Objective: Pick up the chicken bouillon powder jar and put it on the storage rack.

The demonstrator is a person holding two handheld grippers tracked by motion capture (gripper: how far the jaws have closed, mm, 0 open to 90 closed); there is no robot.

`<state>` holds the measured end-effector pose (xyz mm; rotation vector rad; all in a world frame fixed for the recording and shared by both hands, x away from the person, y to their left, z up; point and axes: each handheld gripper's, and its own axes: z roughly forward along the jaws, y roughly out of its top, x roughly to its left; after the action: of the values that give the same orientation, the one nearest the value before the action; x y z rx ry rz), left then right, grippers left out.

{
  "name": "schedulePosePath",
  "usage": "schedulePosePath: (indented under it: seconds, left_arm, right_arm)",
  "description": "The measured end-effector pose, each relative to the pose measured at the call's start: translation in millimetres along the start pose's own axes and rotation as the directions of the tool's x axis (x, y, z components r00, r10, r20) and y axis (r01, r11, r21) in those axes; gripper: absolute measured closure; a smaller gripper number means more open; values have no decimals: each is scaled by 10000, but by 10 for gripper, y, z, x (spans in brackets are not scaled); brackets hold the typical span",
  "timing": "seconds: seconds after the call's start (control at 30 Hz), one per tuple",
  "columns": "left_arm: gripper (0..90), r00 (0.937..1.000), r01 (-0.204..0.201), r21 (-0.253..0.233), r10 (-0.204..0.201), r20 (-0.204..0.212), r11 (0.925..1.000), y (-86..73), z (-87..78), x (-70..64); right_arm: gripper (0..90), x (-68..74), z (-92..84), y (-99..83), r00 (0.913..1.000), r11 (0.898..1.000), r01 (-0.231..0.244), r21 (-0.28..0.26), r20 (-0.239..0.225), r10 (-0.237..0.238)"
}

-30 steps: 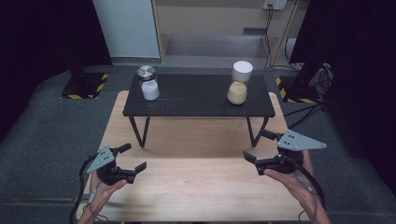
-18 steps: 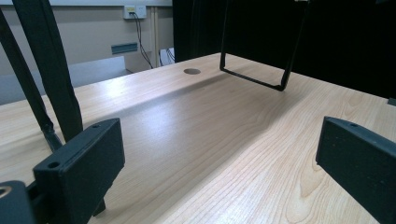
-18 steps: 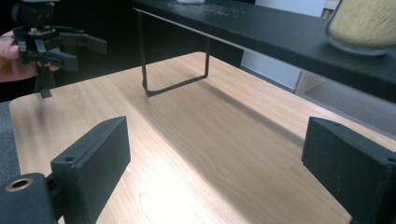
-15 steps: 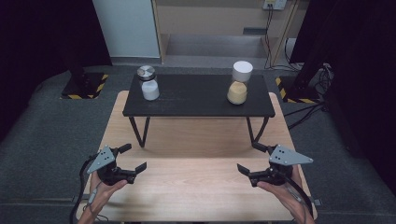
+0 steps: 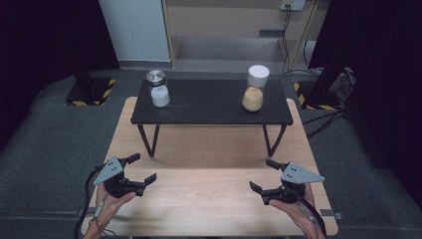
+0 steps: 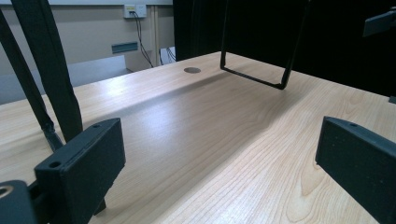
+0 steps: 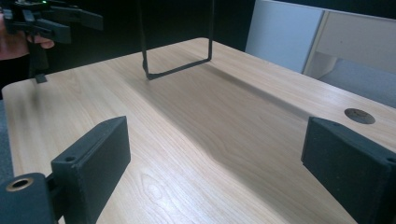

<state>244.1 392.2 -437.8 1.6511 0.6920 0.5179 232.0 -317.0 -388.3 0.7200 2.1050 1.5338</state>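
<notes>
Right gripper (image 5: 263,175) now lower than before, closer to wooden table (image 5: 209,199); left gripper (image 5: 141,168) unmoved. Both jaw pairs wide, nothing between. Bare tabletop ahead of jaws; two jars (image 5: 160,88) (image 5: 255,89) on black stand (image 5: 209,107) well beyond.

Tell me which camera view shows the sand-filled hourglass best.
The high view: the hourglass stands whole on the right end of the black shelf, white cap on top, sand in the lower bulb. The two gripper views look under the shelf and catch its thin legs and the wooden table.
</notes>
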Motion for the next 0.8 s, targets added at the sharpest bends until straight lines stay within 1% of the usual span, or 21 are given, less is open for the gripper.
schedulePosePath:
  seconds: [0.03, 0.13, 0.2, 0.3, 0.47, 0.6, 0.67, 0.8]
  left_arm:
    - [3, 10000, 14, -20, -14, -13, 10000, -2, -2, 1]
    - [3, 10000, 30, -85, -31, -57, 10000, -6, -14, 2]
    - [4, 9999, 54, -136, -55, -104, 9999, -12, -21, 1]
    - [4, 9999, 53, -218, -57, -146, 9997, -22, -37, -1]
    - [5, 9996, 70, -369, -79, -255, 9993, -31, -51, -11]
    - [5, 9993, 123, -476, -139, -339, 9988, -39, -56, -22]
    - [5, 9993, 111, -496, -128, -338, 9987, -40, -60, -22]
    - [6, 9993, 109, -484, -127, -363, 9988, -40, -67, -18]
  right_arm:
    - [80, 12, 2, -27, 9999, 10000, -32, -62, 97, 33]
    - [79, 26, -7, -47, 9993, 10000, -26, 3, 360, 26]
    - [78, 26, -33, -74, 9983, 9998, -107, -139, 580, 115]
    - [75, 43, -69, -117, 9952, 9993, -162, -323, 964, 193]
    - [74, 91, -110, -205, 9868, 9984, -139, -549, 1603, 225]
    - [68, 81, -115, -253, 9834, 9969, -402, -679, 1738, 515]
    - [67, 71, -111, -261, 9838, 9966, -465, -686, 1695, 576]
    - [68, 74, -108, -259, 9846, 9970, -389, -669, 1675, 496]
